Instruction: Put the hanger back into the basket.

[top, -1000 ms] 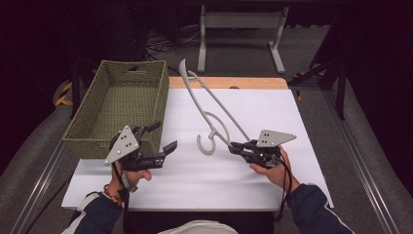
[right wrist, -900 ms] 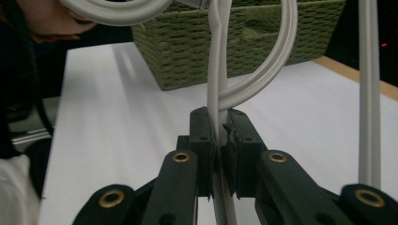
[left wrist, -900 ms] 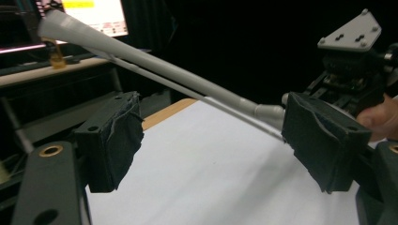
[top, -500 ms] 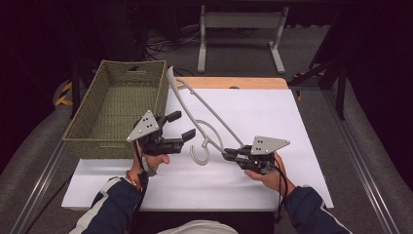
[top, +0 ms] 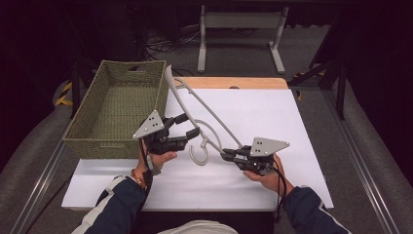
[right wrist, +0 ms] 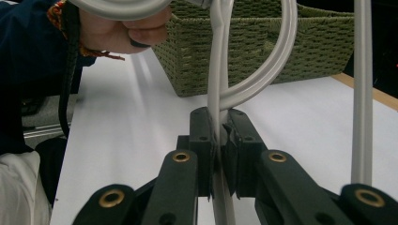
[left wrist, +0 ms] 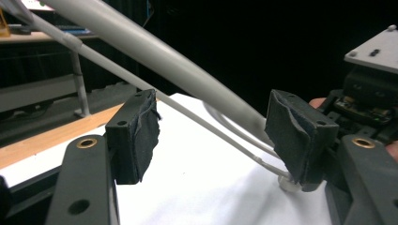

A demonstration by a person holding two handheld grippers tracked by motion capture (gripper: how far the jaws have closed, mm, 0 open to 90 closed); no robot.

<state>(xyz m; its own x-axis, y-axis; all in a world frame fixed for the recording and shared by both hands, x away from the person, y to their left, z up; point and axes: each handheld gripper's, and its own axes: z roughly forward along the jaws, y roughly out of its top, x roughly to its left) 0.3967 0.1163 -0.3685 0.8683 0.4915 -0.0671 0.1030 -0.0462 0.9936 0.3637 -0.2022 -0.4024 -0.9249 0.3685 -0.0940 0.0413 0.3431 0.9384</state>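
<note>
So the grey coat hanger [top: 195, 109] is up off the white table [top: 272, 126], tilted, with its long axis running from my right gripper [top: 229, 156] up and away toward the near corner of the woven basket [top: 114, 105]. Right gripper has it pinched at the low end; in the right gripper view its jaws are pressed flat on a thin bar of the hanger, so that side is solid

Left gripper [top: 191, 126] is the one that matters now. It's sitting right at the middle of the hanger, just above the hook [top: 199, 153], and it's the nearer one to the basket. In the left gripper view its jaws are spread wide with the thick arm of the hanger passing between the pads [left wrist: 141, 133], not clamped. Can't tell if the right-hand pad is actually touching the arm. My guess is the left just needs to close where it is
</note>
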